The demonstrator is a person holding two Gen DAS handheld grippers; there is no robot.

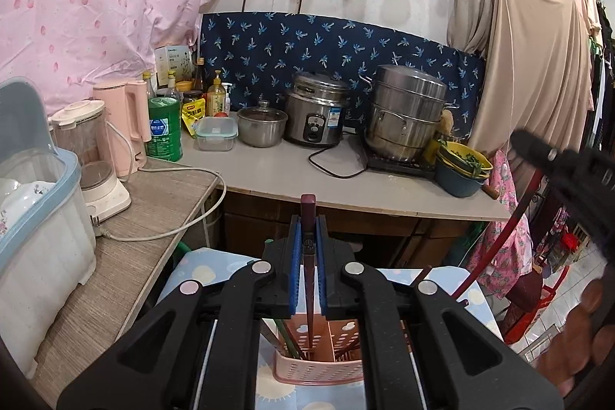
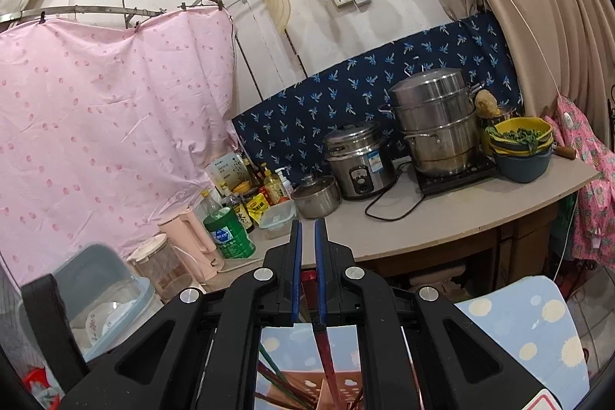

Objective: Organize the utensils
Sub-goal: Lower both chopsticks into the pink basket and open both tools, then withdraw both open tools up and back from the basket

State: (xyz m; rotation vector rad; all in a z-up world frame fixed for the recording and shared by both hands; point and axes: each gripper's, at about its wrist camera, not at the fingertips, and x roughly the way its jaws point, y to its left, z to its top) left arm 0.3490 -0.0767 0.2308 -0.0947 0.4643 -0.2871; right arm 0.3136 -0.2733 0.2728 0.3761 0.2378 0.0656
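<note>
My left gripper (image 1: pixel 308 229) is shut on a dark red chopstick (image 1: pixel 308 214). The stick stands upright between the blue pads, its top above them and its lower end down in a pink perforated utensil holder (image 1: pixel 319 367). The holder stands on a blue patterned cloth (image 1: pixel 200 275) and holds several other sticks. My right gripper (image 2: pixel 307 233) is shut on a red chopstick (image 2: pixel 328 356), which runs down from low between the pads into the pink holder (image 2: pixel 303 390). Several green and dark sticks (image 2: pixel 276 375) lean in it. The right gripper's body shows in the left wrist view (image 1: pixel 561 164).
A grey counter (image 1: pixel 292 171) carries a rice cooker (image 1: pixel 317 114), a steel steamer pot (image 1: pixel 407 118), a small lidded pot (image 1: pixel 262 125), stacked bowls (image 1: pixel 463 168) and bottles. A wood-grain table (image 1: pixel 127 244) at left holds a blender (image 1: pixel 90 156), pink kettle (image 1: pixel 125 125) and a dish box (image 1: pixel 34 218).
</note>
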